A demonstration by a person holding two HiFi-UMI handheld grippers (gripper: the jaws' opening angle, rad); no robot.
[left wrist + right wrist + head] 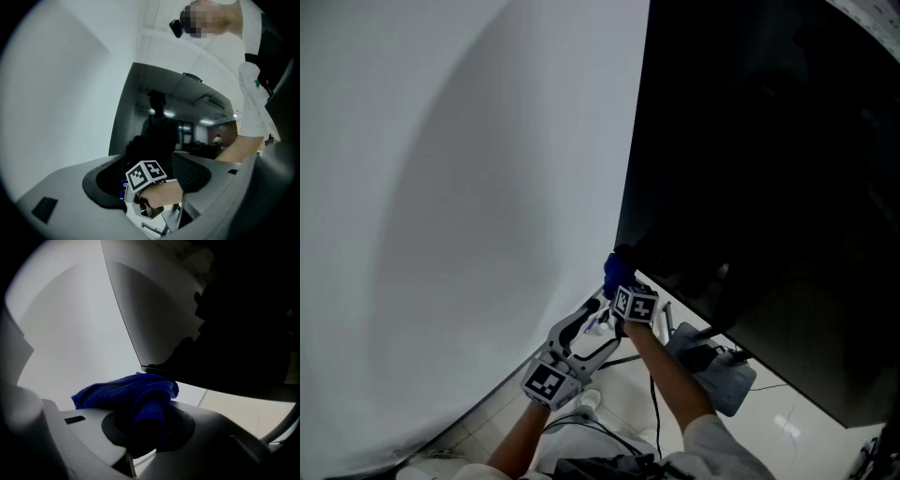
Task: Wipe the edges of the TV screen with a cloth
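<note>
The right gripper (148,423) is clamped on a folded blue microfibre cloth (133,391), which is pressed against the lower left corner of the large black flat TV screen (769,178). The left gripper (596,321) hangs just below it, jaws apart and holding nothing. Wiping seems to be under way at that corner. Nothing shows which edges are already clean, so the bottom, sides and top may all remain.

Wall (441,187): plain white, unmarked, with a broad soft shadow across it; it meets the floor at lower left. Floor (787,422): pale glossy tiles with patches of glare. Black cable (654,403) lies across the tiles. Ceiling (159,42): white, panelled, evenly lit.
</note>
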